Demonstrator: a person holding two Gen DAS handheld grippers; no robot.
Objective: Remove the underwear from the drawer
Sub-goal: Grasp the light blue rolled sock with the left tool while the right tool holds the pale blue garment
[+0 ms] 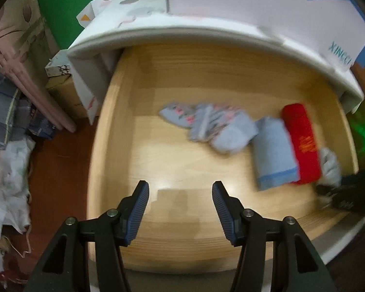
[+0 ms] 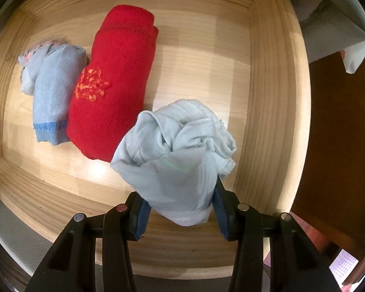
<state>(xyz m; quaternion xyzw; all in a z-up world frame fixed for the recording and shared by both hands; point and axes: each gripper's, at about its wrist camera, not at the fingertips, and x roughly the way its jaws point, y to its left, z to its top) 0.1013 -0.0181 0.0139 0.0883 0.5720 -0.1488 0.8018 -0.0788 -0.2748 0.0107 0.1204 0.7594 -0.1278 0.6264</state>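
A pale blue bundle of underwear is pinched between the blue pads of my right gripper, which is shut on it over the right side of the wooden drawer. The left wrist view shows the same bundle at the drawer's right, with the right gripper dark behind it. A red folded garment and a light blue folded one lie side by side on the drawer floor. My left gripper hangs open over the bare front of the drawer, holding nothing.
A patterned grey-blue garment lies crumpled in the drawer's middle. A white cabinet top with a white box overhangs the drawer's back. Cardboard boxes and piled cloth stand on the red-brown floor to the left.
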